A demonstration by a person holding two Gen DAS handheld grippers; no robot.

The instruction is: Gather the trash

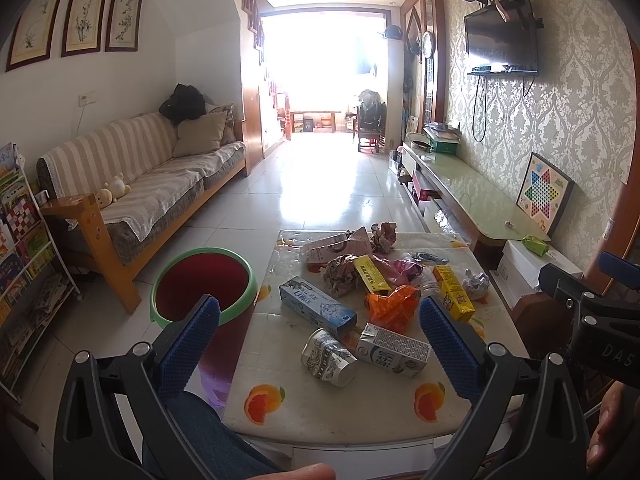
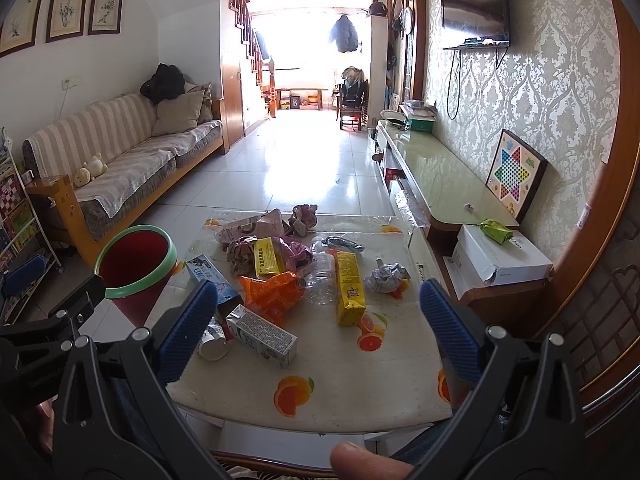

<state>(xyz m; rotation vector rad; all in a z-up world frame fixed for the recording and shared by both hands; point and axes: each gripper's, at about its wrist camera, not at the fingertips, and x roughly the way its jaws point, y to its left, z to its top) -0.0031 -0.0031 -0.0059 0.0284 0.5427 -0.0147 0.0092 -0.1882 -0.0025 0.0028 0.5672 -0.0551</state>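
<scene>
Trash lies on a low table (image 1: 352, 404) with an orange-fruit cloth: a crushed paper cup (image 1: 328, 358), a white milk carton (image 1: 394, 350), a blue box (image 1: 316, 306), an orange wrapper (image 1: 392, 306), yellow cartons (image 1: 454, 294), crumpled paper and foil. A red bin with a green rim (image 1: 200, 284) stands left of the table. My left gripper (image 1: 318, 316) is open and empty above the near trash. My right gripper (image 2: 318, 300) is open and empty above the table (image 2: 344, 380), over the orange wrapper (image 2: 272, 294), yellow carton (image 2: 350, 288) and milk carton (image 2: 262, 336). The bin (image 2: 134, 266) shows left.
A striped sofa (image 1: 152, 184) runs along the left wall, with a book rack (image 1: 24, 264) nearer. A long TV cabinet (image 1: 468, 192) and a white box (image 2: 500, 258) stand on the right. Tiled floor stretches beyond the table.
</scene>
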